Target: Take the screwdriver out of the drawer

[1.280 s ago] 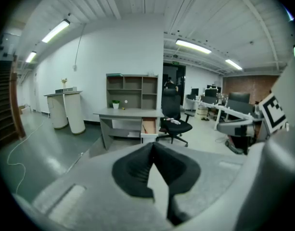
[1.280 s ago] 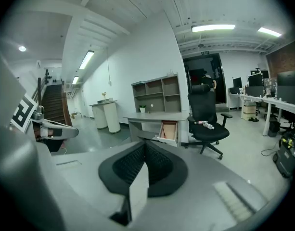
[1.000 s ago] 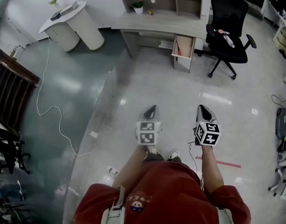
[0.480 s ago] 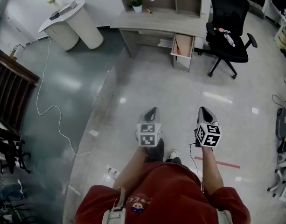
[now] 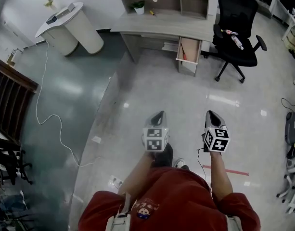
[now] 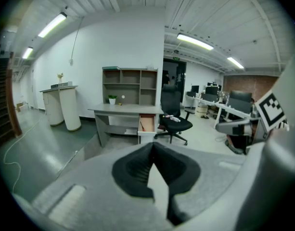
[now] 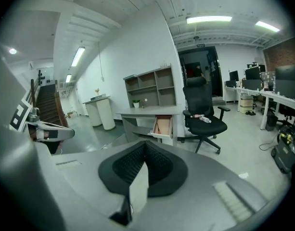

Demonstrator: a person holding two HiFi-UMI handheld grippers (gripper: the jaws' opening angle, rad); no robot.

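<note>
Grey plastic is what you notice first: the left gripper (image 5: 160, 114) and the right gripper (image 5: 209, 113) sit side by side just below the middle of the frame, a little apart. Each has its jaws pressed together with nothing between them (both gripper views show the dark pads meeting at the tip). All 2 point toward the top of the frame and slightly down at the pale floor (image 5: 152, 88). Behind them, at the bottom edge, is the person's red shirt (image 5: 171, 201), with a shoe (image 5: 162, 154) showing under the left gripper.

A short red tape strip (image 5: 225, 169) lies on the floor just beside the right gripper. A white cable (image 5: 46, 121) snakes across the darker floor at the left.

Well apart from the grippers, at top centre, a grey desk (image 5: 166, 23) stands with 1 drawer (image 5: 194, 49) pulled open. The screwdriver (image 5: 184, 53), red-handled, lies inside it. A black office chair (image 5: 234, 37) stands just right of the drawer, and a small potted plant (image 5: 138, 6) sits on the desk.
</note>
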